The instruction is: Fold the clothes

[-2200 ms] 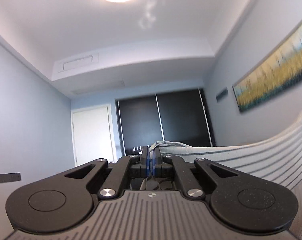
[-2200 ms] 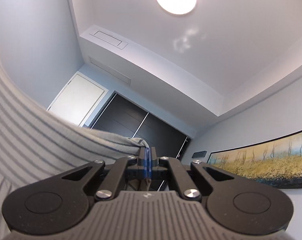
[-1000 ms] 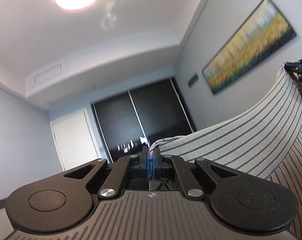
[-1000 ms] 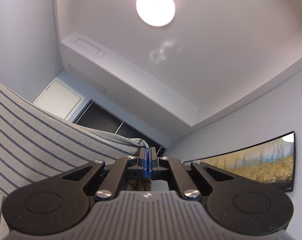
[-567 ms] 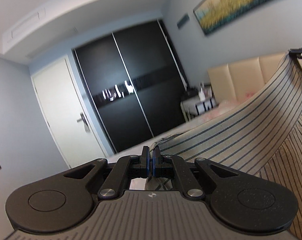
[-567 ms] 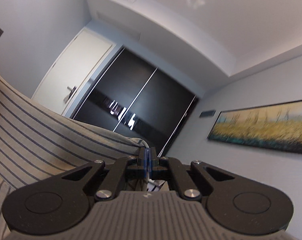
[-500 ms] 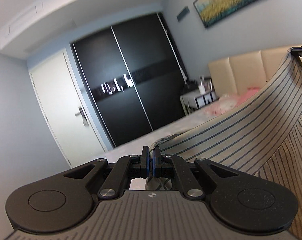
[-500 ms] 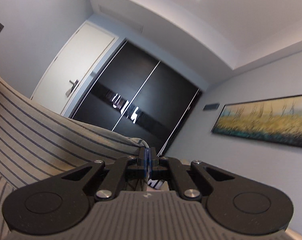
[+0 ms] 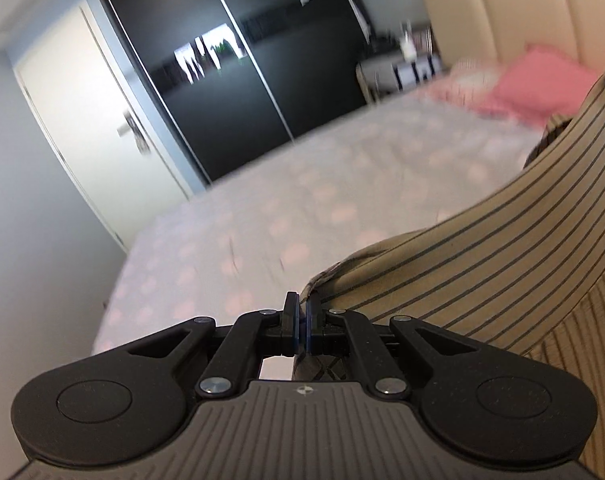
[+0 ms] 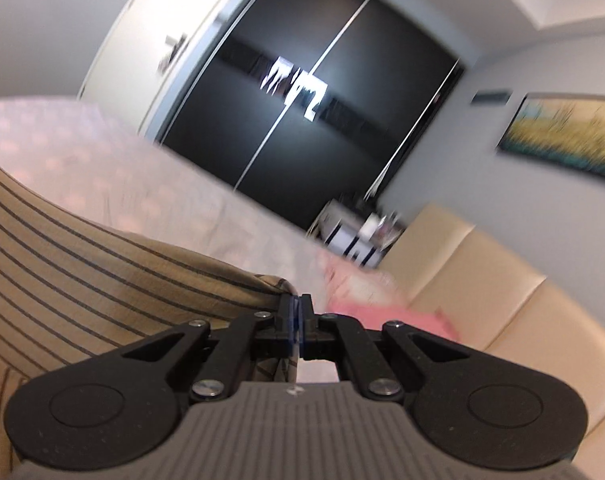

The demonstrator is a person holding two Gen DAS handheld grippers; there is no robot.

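While both cameras look forward over a bed, the scene reads as follows, from near to far.

Left gripper (image 9: 302, 326): its jaws are pressed together on a corner of the striped garment (image 9: 482, 264); the blue pads pinch the hem right at the fingertips.

Garment in the left wrist view: from the pinched corner it runs away to about 2 o'clock, a tan cloth with thin dark stripes, stretched as a rising band to the right edge of the picture; a lower part hangs down at about 4 o'clock.

Right gripper (image 10: 296, 326): its jaws are also pressed together, pinching another corner of the same striped garment (image 10: 102, 276).

Garment in the right wrist view: it leaves the fingertips towards 9 and 10 o'clock and fills the left side of the picture; more of it hangs at about 8 o'clock.

Bed (image 9: 286, 216): a pale sheet with a faint pink pattern lies beyond both grippers, under the stretched cloth.

Pink pillow (image 9: 538, 80): at about 1 o'clock in the left wrist view, near the beige padded headboard (image 9: 534, 12).

Bedside table (image 10: 354, 236): blurred, beside the headboard.

Wardrobe (image 9: 238, 64): dark sliding doors at 12 o'clock, far.

White door (image 9: 90, 120): at about 10 o'clock, left of the wardrobe.

Painting (image 10: 566, 140): on the far wall at 2 o'clock in the right wrist view, blurred.
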